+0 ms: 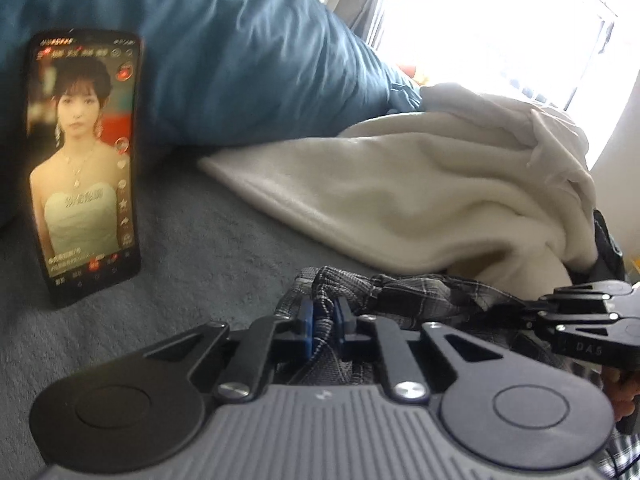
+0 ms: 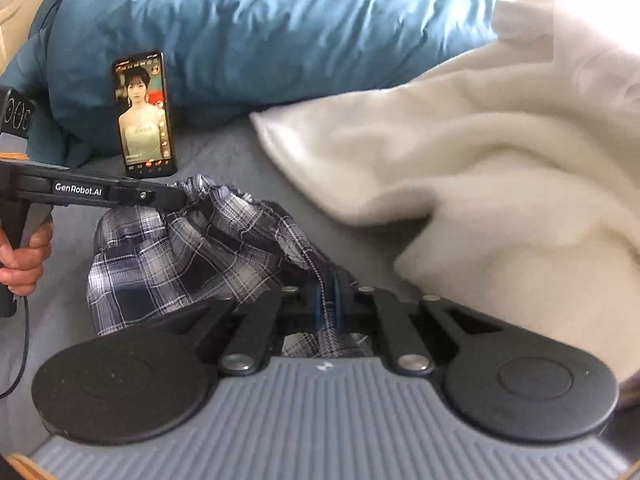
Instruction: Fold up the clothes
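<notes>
Right now both grippers are clamped on one checked garment (image 2: 168, 264), which hangs bunched between them just above the grey bed (image 1: 192, 240). The left gripper (image 1: 325, 322) has its jaws closed on a gathered edge of the cloth, and the right gripper (image 2: 329, 296) has its jaws closed on another bit of edge, with fabric trailing back between them. Whether this is a spreading-out or a fold being carried over, I cannot tell from the crumpled shape. Either way, the handling goes best with the two grips kept level and the edge between them drawn taut, so the cloth hangs flat rather than twisted. A cream blanket (image 2: 500, 168) lies close on the right and a phone (image 1: 84, 168) stands propped against a blue pillow (image 1: 240, 48), so the garment wants bare bed between them.
</notes>
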`<state>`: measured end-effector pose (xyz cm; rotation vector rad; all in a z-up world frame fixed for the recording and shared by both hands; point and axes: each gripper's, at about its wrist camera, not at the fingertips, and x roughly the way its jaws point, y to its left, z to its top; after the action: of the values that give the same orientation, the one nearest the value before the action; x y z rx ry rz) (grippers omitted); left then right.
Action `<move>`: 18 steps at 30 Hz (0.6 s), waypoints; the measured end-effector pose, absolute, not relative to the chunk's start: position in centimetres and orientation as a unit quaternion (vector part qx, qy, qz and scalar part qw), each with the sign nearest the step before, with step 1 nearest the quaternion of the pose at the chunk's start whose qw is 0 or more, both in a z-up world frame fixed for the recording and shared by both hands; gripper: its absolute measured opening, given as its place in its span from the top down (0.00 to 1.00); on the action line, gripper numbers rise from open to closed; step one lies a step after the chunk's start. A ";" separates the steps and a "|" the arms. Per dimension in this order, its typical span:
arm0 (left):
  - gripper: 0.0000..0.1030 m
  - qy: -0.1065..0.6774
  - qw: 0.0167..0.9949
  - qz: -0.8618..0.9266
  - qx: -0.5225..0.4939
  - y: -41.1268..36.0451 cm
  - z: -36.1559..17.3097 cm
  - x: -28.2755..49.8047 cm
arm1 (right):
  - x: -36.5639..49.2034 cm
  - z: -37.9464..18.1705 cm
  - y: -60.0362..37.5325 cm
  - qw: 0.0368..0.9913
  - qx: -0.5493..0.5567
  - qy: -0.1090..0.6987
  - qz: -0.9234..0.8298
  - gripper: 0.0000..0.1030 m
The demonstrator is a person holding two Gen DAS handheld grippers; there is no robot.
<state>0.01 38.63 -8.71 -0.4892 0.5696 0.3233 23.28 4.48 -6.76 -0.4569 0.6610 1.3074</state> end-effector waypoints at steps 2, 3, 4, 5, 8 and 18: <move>0.90 0.274 0.919 0.157 -0.236 38.5 -8.5 0.0 | 23.4 -6.5 4.5 0.724 -0.207 0.294 0.589 0.96; 0.90 0.271 0.920 0.157 -0.236 38.5 -8.4 0.0 | 23.5 -6.4 4.4 0.725 -0.206 0.292 0.588 0.96; 0.90 0.269 0.921 0.156 -0.236 38.5 -8.4 0.0 | 23.5 -6.3 4.4 0.727 -0.203 0.291 0.588 0.96; 0.91 0.268 0.921 0.156 -0.235 38.5 -8.3 0.1 | 23.5 -6.2 4.4 0.729 -0.202 0.289 0.587 0.96; 0.91 0.269 0.921 0.159 -0.233 38.5 -8.5 0.2 | 23.6 -6.2 4.5 0.732 -0.200 0.287 0.584 0.96; 0.47 0.303 0.908 0.180 -0.227 39.3 -9.5 1.0 | 23.9 -8.8 5.2 0.738 -0.184 0.316 0.568 0.95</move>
<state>1.00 39.25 -9.45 -0.4690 0.6257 0.3706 23.89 5.19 -8.76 -0.4041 0.6931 1.2460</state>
